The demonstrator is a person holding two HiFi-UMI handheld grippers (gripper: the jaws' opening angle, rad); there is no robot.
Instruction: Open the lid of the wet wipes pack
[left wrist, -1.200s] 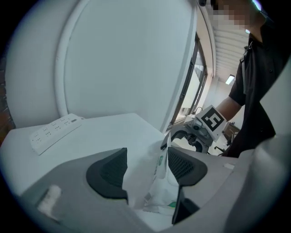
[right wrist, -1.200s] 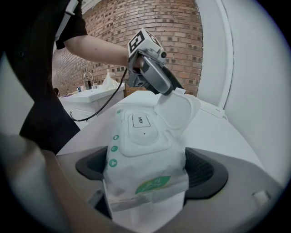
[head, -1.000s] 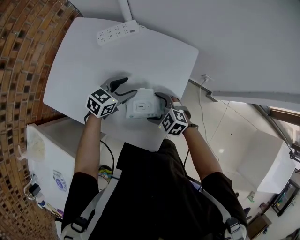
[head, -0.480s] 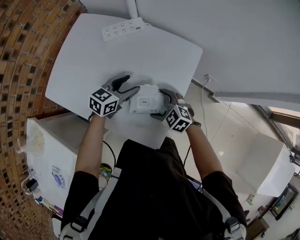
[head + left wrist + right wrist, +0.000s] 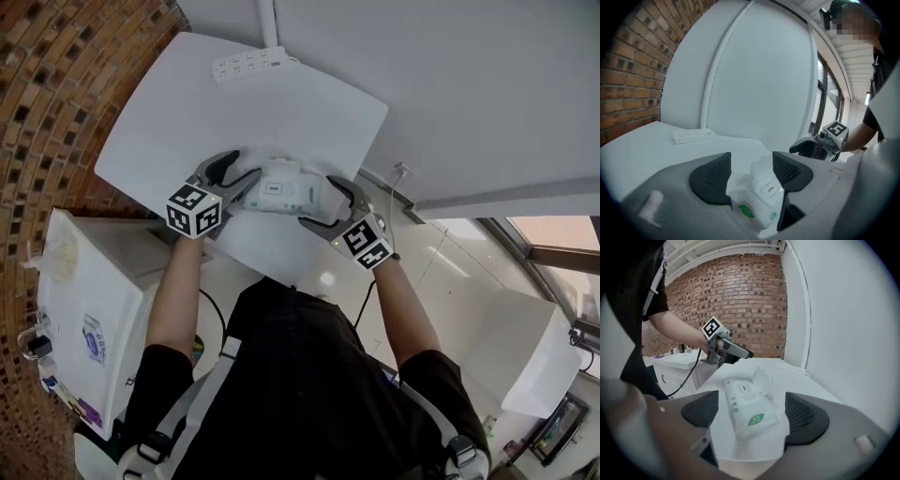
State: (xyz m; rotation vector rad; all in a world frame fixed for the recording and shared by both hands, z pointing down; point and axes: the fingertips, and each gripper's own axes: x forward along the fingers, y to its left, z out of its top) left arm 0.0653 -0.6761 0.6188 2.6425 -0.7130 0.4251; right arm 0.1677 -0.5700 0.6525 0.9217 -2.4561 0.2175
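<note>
The wet wipes pack [image 5: 281, 187] lies flat on the white table [image 5: 187, 103]. The left gripper [image 5: 242, 169] is wide open at one end and grips nothing. The right gripper [image 5: 317, 202] has just been closing a little, its jaws straddling the other end without touching it.

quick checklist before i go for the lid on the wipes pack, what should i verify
1. Wet wipes pack lies flat on the table: ok.
2. Lid faces up, looks shut, its tab uncovered: ok.
3. Left gripper jaws apart, pack's end between them, not clamped: ok.
4. Right gripper jaws have just been closing a little but stand apart; pack between them, untouched: ok.
5. Pack pinned against sliding: not ok, neither gripper holds it.
6. Power strip well clear at the table's far edge: ok.
</note>
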